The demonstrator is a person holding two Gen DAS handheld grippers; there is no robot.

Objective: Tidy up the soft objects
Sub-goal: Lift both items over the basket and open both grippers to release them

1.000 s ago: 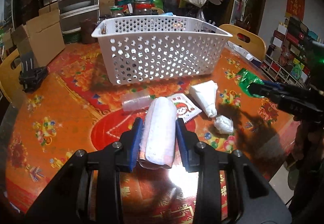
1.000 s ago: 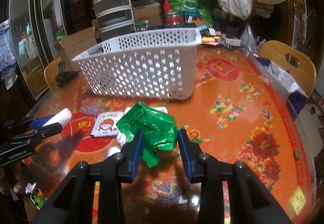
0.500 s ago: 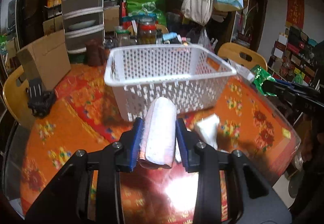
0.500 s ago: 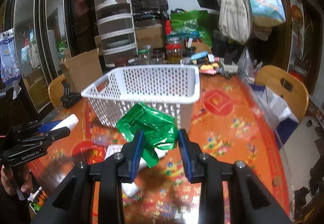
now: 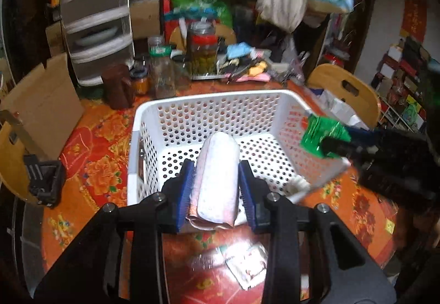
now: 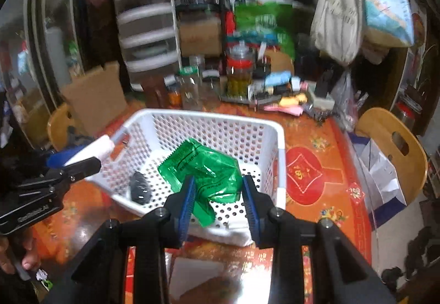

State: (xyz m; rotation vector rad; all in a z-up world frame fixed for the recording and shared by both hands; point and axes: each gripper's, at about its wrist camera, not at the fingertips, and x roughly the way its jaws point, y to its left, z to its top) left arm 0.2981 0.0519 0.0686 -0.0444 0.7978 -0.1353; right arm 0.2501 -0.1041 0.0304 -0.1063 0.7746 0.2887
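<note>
My left gripper (image 5: 216,180) is shut on a rolled white cloth (image 5: 218,174) and holds it above the near edge of the white perforated basket (image 5: 209,103). My right gripper (image 6: 218,199) is shut on a crumpled green plastic packet (image 6: 205,174), held over the basket (image 6: 280,155) near its front rim. In the left wrist view the green packet (image 5: 320,133) and the right gripper come in over the basket's right wall. The cloth roll (image 6: 101,146) shows at the basket's left rim in the right wrist view. A small dark item (image 6: 140,188) lies on the basket floor.
The basket stands on a round table with a red and orange floral cover (image 6: 316,144). A small snack packet (image 5: 247,265) and a white bag (image 5: 305,188) lie on the table below the grippers. Jars (image 5: 203,48), a cardboard box (image 5: 41,100) and wooden chairs (image 6: 393,144) ring the table.
Both grippers have risen and moved forward, from low over the table to above the basket, each still carrying its item. The loose packets on the table have dropped below the view.
</note>
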